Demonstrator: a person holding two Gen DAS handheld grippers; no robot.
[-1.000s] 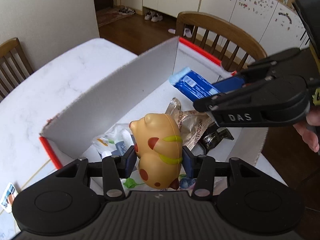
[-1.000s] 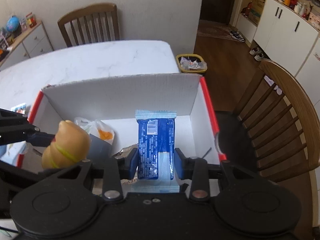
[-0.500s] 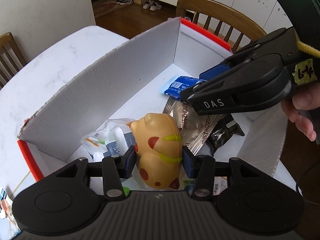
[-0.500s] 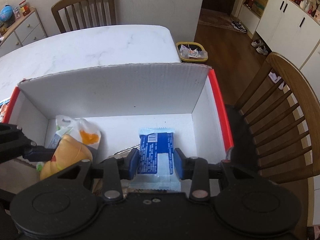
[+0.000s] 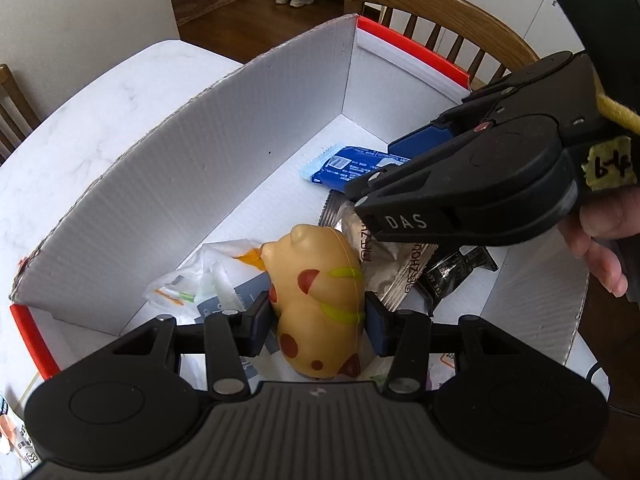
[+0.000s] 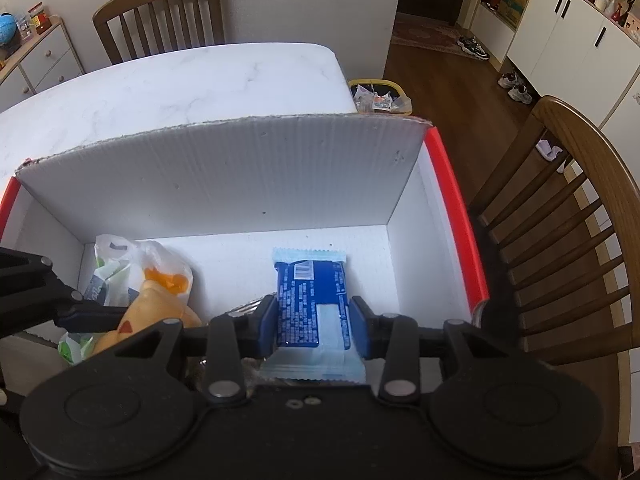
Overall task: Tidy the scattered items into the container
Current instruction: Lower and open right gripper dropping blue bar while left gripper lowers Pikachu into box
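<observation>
A white cardboard box (image 5: 224, 148) with red edges stands on the marble table; it also shows in the right wrist view (image 6: 248, 172). My left gripper (image 5: 316, 316) is shut on a tan squishy toy (image 5: 320, 292) with red and yellow marks, held low inside the box. My right gripper (image 6: 312, 320) is shut on a blue snack packet (image 6: 312, 300), also low inside the box, near its right end. The packet (image 5: 352, 166) and the right gripper body show in the left wrist view. The toy (image 6: 156, 312) shows at the left of the right wrist view.
Inside the box lie a white plastic bag (image 6: 132, 264), a silver-brown snack pouch (image 5: 392, 264) and a dark wrapper (image 5: 452, 276). Wooden chairs (image 6: 560, 224) stand by the table. A small packet (image 5: 12, 436) lies on the table outside the box. A yellow bin (image 6: 380, 96) sits on the floor.
Both grippers have moved down into the box with their loads. The blue packet now sits near the box floor, and the toy is lower among the items.
</observation>
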